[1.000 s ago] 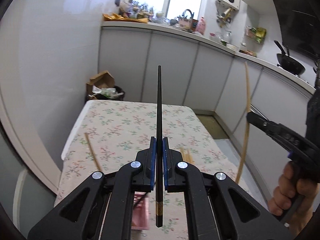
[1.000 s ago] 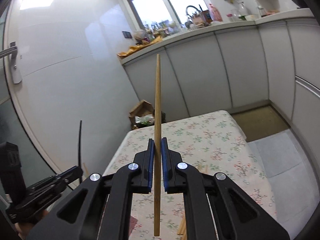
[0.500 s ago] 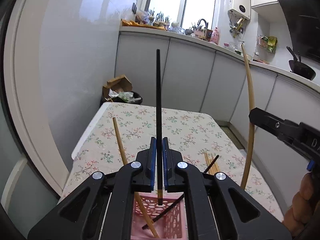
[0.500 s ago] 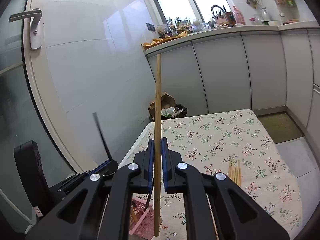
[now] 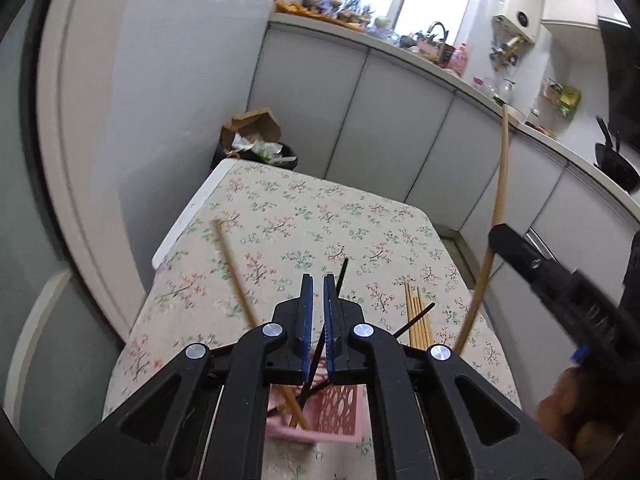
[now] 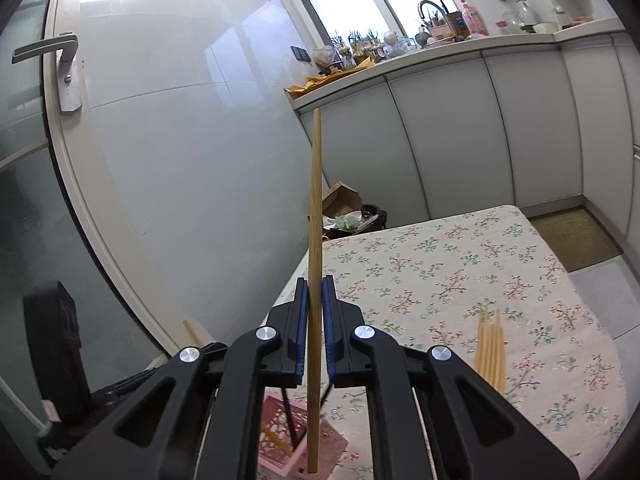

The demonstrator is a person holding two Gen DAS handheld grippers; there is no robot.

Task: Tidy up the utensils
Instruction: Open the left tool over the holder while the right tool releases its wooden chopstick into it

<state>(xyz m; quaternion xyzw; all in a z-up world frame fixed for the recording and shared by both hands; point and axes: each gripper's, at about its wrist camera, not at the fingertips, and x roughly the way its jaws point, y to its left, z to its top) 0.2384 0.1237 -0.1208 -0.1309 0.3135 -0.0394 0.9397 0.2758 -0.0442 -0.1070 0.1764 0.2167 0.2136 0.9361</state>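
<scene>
My left gripper [image 5: 318,280] hovers over the pink basket [image 5: 340,408], its blue pads a narrow slit apart with nothing pressed between them. A black chopstick [image 5: 342,274] leans tilted in the basket beneath the fingers, beside another black chopstick [image 5: 416,318] and a wooden chopstick [image 5: 236,280]. My right gripper [image 6: 315,280] is shut on an upright wooden chopstick [image 6: 316,200], whose lower end hangs over the pink basket [image 6: 280,432]. In the left wrist view the right gripper [image 5: 496,232] comes in from the right with that held chopstick [image 5: 500,176].
Several loose wooden chopsticks [image 5: 416,316] lie on the floral tablecloth [image 5: 320,208] right of the basket. A bin with cardboard [image 5: 256,148] stands behind the table's far corner. Cabinets [image 5: 400,112] line the back. A glass door [image 6: 44,48] is on the left.
The black chopstick has slipped out of my left gripper and now leans in the basket. My right gripper has carried its wooden chopstick closer, over the basket.
</scene>
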